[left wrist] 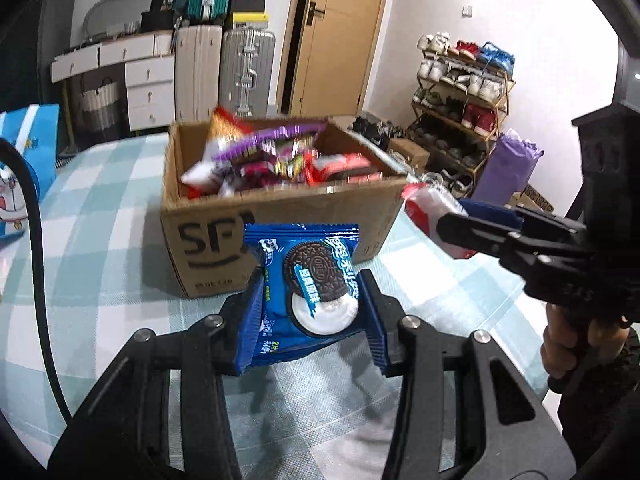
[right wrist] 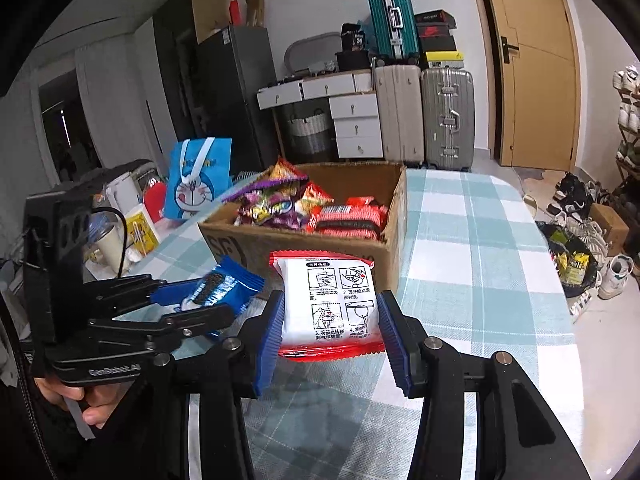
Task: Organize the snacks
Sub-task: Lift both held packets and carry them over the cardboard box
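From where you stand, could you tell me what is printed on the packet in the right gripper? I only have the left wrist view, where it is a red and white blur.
Observer: The right gripper holds a red-edged white packet printed with four numbered instruction drawings.
Operator: Thank you. Is anything standing to the left of the cardboard box beyond the blue bag?
Observer: Yes, past the blue cartoon bag there is a white appliance and a cup.
Operator: And how does my Oreo packet look from there?
Observer: The Oreo packet sticks out forward between the left gripper's fingers, just short of the cardboard box.
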